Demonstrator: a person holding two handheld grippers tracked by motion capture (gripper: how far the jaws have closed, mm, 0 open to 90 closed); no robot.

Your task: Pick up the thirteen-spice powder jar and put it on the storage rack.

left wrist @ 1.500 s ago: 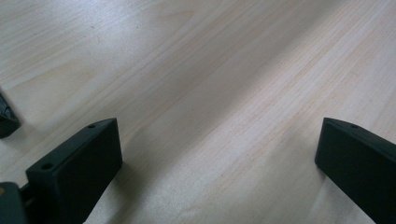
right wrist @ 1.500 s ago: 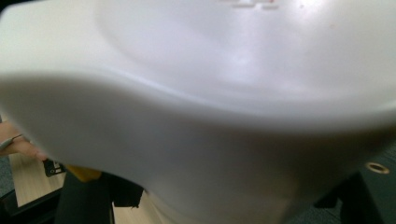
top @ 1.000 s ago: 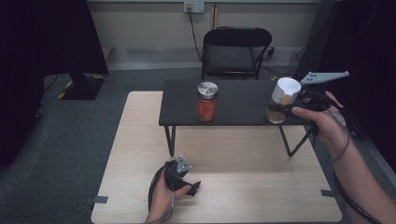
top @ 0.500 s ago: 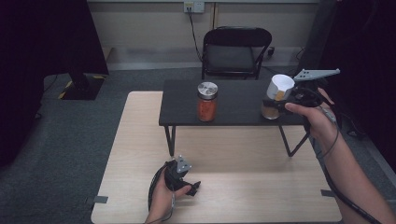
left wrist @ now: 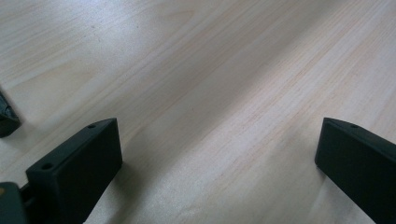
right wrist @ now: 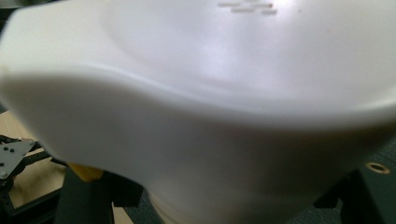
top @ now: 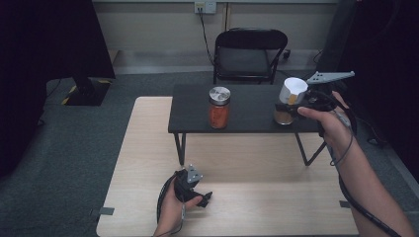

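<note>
My right gripper is shut on a white plastic cup, squeezing its wall, and holds it tipped over a small glass jar with brown contents at the right end of a low black table. Close up in the right gripper view, the cup's dented wall hides the jaws. A jar with orange-red contents and a silver lid stands at the middle of the black table. My left gripper rests on the light wooden table, its jaws wide open over bare wood.
The black table stands on thin legs on the far half of the wooden table. A black folding chair is behind it, and a dark stand stands on the floor at the left. A cable trails from my right hand down the right edge.
My right hand has carried the white cup a little to the left, closer above the small jar. The left gripper has not moved.
</note>
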